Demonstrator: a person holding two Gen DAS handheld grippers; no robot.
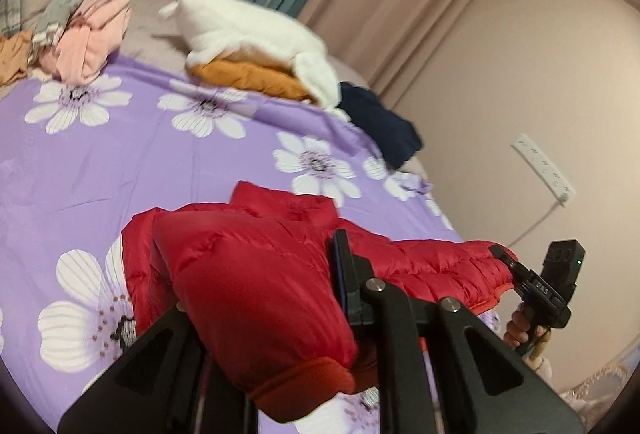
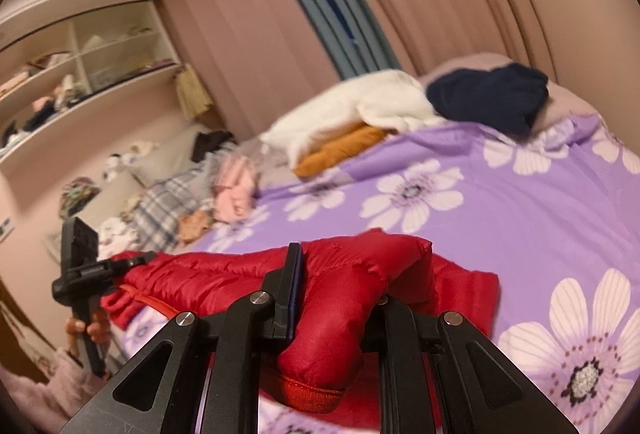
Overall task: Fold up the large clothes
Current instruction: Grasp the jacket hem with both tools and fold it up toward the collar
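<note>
A red puffer jacket [image 1: 256, 262] lies partly lifted over the purple flowered bedsheet [image 1: 160, 162]. My left gripper [image 1: 260, 298] is shut on one end of the jacket, its cuff hanging below the fingers. My right gripper [image 2: 336, 294] is shut on the other end of the jacket [image 2: 352, 290], a cuffed part bulging between its fingers. Each gripper shows in the other's view, the right one [image 1: 508, 262] at the jacket's right edge and the left one [image 2: 136, 258] at its left edge. The jacket stretches between them.
A white fleece on an orange garment [image 1: 256, 34], a navy garment [image 1: 380, 122] and a pile of pink and plaid clothes [image 1: 80, 34] lie at the far side of the bed. A wall power strip [image 1: 544, 166] is at the right. Shelves [image 2: 80, 74] stand at the left.
</note>
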